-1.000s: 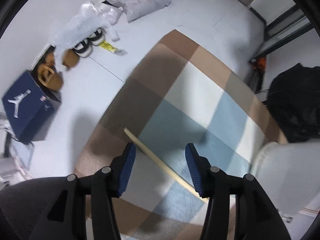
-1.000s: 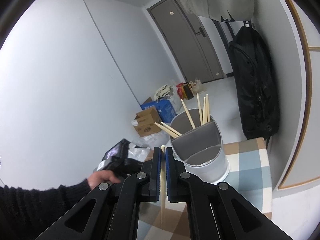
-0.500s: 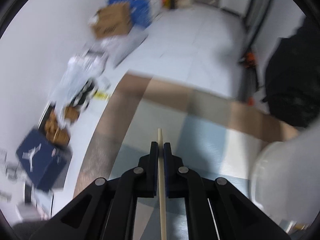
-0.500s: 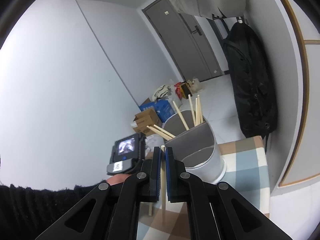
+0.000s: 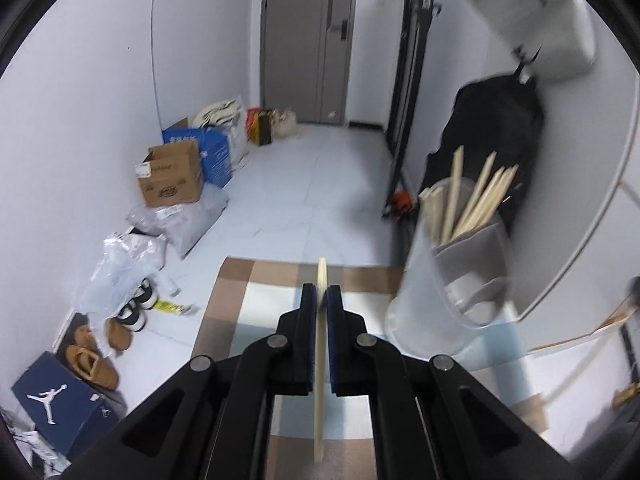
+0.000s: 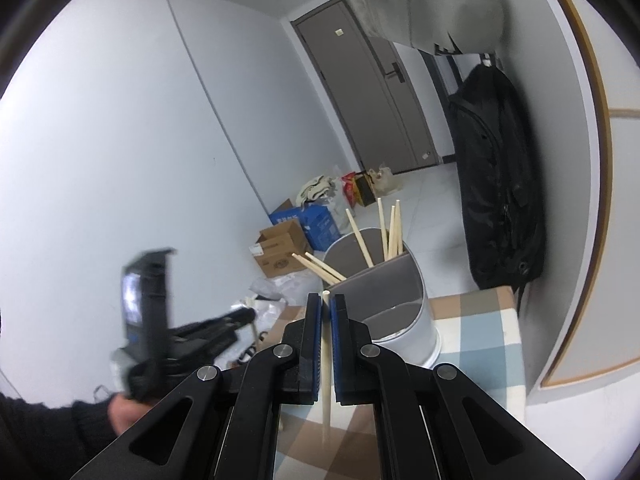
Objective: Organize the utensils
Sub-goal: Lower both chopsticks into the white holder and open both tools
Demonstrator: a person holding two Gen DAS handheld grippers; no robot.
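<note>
Left gripper [image 5: 321, 300] clamped on a chopstick [image 5: 320, 364]; right gripper [image 6: 326, 312] likewise on another [image 6: 327, 364]. Holder [image 5: 452, 280] (partly filled) stands ahead-right of the left, nearer the right.

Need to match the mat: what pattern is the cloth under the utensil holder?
Checked cloth, brown, white and pale blue squares; clearest in the left wrist view.
</note>
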